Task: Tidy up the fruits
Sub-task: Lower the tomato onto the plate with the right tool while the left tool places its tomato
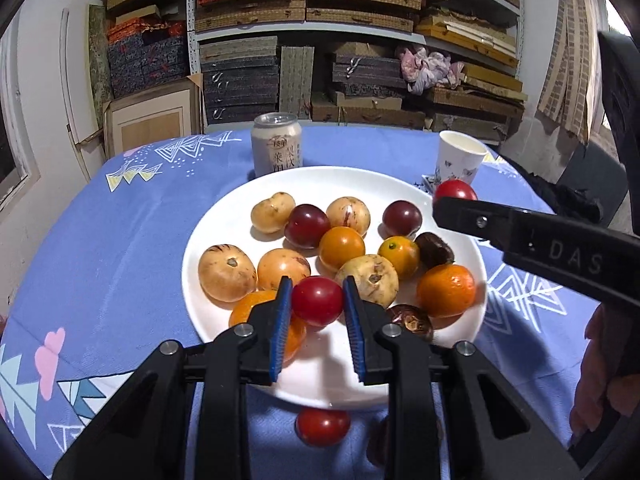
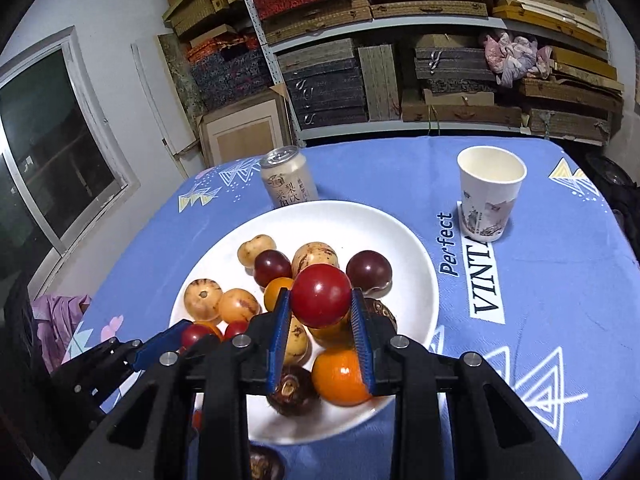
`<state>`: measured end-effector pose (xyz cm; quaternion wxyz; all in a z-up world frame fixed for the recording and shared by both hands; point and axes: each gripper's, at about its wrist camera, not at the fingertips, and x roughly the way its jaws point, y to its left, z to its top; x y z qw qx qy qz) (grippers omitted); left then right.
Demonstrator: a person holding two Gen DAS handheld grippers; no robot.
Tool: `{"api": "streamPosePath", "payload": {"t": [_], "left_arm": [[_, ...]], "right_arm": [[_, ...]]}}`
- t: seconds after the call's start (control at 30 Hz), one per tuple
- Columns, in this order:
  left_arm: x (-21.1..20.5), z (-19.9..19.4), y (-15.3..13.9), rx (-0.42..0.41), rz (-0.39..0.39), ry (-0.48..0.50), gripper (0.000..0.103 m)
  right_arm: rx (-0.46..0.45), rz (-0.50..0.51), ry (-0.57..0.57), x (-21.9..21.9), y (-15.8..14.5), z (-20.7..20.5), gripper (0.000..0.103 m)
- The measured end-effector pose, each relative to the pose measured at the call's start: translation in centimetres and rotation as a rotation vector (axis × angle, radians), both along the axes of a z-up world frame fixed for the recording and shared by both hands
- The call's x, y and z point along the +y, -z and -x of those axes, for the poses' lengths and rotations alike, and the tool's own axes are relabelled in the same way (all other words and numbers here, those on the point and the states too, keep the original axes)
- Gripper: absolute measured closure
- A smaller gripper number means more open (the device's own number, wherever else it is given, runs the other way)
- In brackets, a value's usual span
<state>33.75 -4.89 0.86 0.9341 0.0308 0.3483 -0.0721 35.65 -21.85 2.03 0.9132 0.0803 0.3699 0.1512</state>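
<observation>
You see a white plate [image 1: 224,216] on a blue cloth [image 1: 120,240] patterned with white triangles and pink shapes. Each of your 2 grippers has blue pads [image 1: 280,320] on black arms and pinches a red tomato [image 1: 317,301]. On the plate lie orange, tan and dark purple fruits. At 12 o'clock stands a cream can [image 1: 277,145]; at 1 o'clock, a white printed cup [image 2: 490,192].
</observation>
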Motion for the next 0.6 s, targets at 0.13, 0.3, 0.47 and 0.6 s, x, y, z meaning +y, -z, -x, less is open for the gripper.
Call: {"api": "streamPosePath", "payload": {"t": [0.13, 0.3, 0.47, 0.6], "left_arm": [[-0.6, -1.1, 0.8, 0.002, -0.025, -0.002, 0.078], [-1.2, -1.4, 1.1, -0.017, -0.049, 0.008, 0.077], [-1.3, -1.4, 1.4, -0.014, -0.053, 0.017, 0.075], [-1.1, -1.1, 1.3, -0.016, -0.045, 0.016, 0.072]], "right_arm": [[0.019, 0.021, -0.014, 0.7, 1.4, -1.1, 0.073], [0.033, 0.036, -0.021, 1.2, 2.3, -1.8, 0.071], [0.031, 0.034, -0.028, 1.4, 2.5, -1.8, 0.059], [0.013, 0.041, -0.021, 1.3, 1.7, -1.1, 0.054]]}}
